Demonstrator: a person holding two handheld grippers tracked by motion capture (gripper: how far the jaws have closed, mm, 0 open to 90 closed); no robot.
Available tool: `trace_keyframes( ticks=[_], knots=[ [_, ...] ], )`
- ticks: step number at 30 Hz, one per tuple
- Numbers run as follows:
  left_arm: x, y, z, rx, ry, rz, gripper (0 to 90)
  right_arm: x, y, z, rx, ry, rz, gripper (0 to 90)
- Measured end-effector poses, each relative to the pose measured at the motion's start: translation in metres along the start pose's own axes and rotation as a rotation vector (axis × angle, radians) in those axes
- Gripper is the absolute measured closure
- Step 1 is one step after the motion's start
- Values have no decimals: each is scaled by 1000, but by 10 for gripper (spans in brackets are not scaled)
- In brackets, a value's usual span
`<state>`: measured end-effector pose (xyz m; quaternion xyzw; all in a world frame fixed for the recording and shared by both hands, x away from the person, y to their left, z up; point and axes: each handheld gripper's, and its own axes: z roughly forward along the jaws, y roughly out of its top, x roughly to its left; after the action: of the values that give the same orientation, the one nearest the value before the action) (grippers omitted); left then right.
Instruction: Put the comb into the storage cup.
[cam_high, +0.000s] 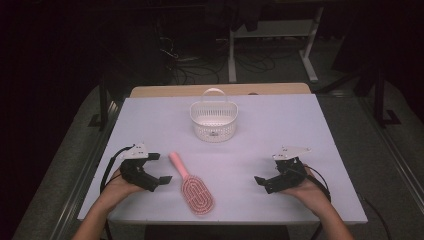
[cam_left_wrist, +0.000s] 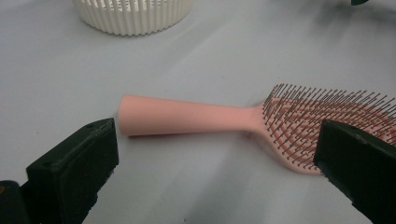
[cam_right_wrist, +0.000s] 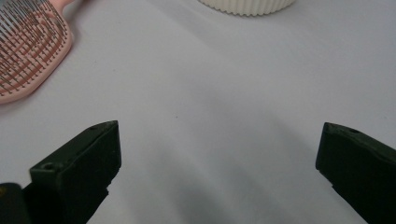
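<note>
1. A white table (cam_high: 150, 125) fills the middle of the high view, with a dark floor and cables beyond its far edge.
2. A pink hairbrush (cam_high: 192, 185) lies flat on the table near its front edge, a little toward 7 o'clock from the table's centre. Its handle points toward 11 o'clock and its bristled head toward 5 o'clock, bristles up.
3. A white slatted basket (cam_high: 213, 121) with a hoop handle stands at 12 o'clock from the brush, well apart from it, toward the far side of the table.
4. The left gripper (cam_high: 160, 167) is held in the person's left hand (cam_high: 117, 187) at 9 o'clock from the brush, just beside the handle but not touching it. Its jaws stand wide apart, with nothing between them.
5. In the left gripper view the brush (cam_left_wrist: 224, 119) lies across the table just past the jaw tips, and the basket (cam_left_wrist: 133, 16) is at 11 o'clock.
6. The right gripper (cam_high: 272, 172) is held in the right hand (cam_high: 310, 192) at 3 o'clock from the brush, well apart from it. Its jaws are also spread wide and empty.
7. In the right gripper view the head of the brush (cam_right_wrist: 28, 51) sits at 10 o'clock and the basket's base (cam_right_wrist: 247, 5) at 12 o'clock.
</note>
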<state>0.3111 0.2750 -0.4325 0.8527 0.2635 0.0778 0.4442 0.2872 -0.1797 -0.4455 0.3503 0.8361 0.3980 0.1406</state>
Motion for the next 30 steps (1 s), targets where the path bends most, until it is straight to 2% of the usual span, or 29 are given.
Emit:
trace_keyframes(
  ticks=[12, 30],
  knots=[
    [2, 4, 1, -3, 4, -11, 3, -1, 0, -1, -12, 5, 16, 0],
    [10, 18, -6, -57, 19, -28, 148, -2, 2, -2, -18, 6, 22, 0]
  ],
)
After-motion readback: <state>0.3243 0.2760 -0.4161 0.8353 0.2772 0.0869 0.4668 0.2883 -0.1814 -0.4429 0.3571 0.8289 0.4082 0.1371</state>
